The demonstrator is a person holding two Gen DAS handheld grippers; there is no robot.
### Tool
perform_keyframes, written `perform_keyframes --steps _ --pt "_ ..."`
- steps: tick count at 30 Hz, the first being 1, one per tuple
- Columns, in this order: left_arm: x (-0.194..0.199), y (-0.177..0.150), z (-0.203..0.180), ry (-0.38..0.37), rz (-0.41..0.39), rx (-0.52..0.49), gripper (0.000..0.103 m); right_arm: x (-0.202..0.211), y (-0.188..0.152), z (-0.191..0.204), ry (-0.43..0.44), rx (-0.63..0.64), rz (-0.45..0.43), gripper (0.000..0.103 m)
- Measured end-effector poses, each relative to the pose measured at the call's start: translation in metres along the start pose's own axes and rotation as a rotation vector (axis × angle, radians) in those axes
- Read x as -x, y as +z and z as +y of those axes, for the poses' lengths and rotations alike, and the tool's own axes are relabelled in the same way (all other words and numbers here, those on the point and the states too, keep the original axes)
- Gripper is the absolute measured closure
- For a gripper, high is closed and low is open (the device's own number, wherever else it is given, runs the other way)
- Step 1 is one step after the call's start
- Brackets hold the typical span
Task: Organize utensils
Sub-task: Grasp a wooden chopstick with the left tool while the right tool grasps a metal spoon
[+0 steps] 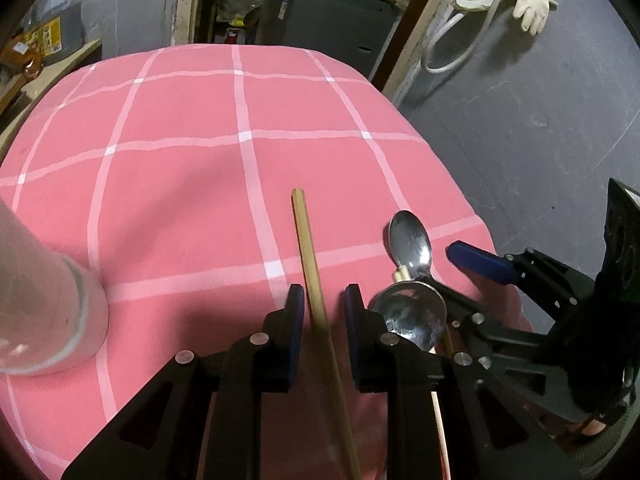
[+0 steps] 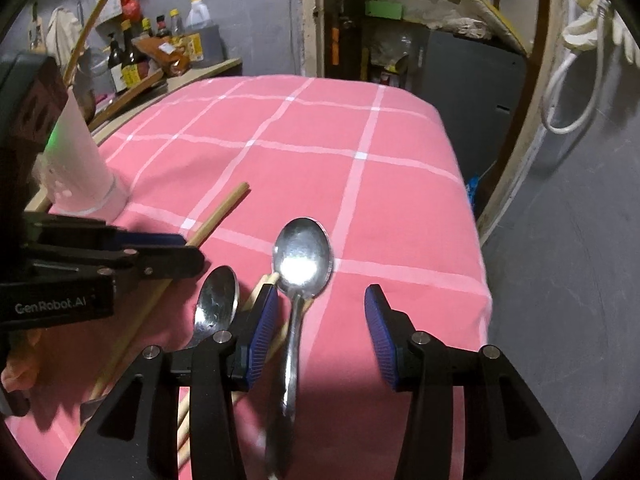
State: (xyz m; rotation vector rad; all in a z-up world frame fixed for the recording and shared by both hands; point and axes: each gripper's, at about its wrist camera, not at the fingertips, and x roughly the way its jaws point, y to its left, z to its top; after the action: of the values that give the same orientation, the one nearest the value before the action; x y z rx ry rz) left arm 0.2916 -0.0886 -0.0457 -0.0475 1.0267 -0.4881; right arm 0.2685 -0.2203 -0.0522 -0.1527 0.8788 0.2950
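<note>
Straddling a chopstick point(image 1: 316, 280), the left gripper point(image 1: 320, 300) stood released, pads close on either side but not yet pinching, so it looked the nearer tool for that stick. Its long axis ran straight ahead between the fingers, away across the pink checked cloth point(image 1: 180, 120). Alongside, the right gripper point(image 2: 320, 320) gaped wide around a spoon point(image 2: 300, 272), handle toward it. Farther left stood the white cup point(image 1: 44, 300).

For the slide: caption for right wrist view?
Open right claw straddles a spoon on the pink checked cloth; second spoon alongside.
</note>
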Motion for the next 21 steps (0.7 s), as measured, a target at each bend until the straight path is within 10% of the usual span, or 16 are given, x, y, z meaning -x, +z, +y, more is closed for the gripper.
perform_keyframes --steps 21 --pt "-0.006 -0.004 -0.006 0.065 -0.024 -0.043 0.095 -0.014 0.010 -0.002 0.007 -0.061 0.016 0.075"
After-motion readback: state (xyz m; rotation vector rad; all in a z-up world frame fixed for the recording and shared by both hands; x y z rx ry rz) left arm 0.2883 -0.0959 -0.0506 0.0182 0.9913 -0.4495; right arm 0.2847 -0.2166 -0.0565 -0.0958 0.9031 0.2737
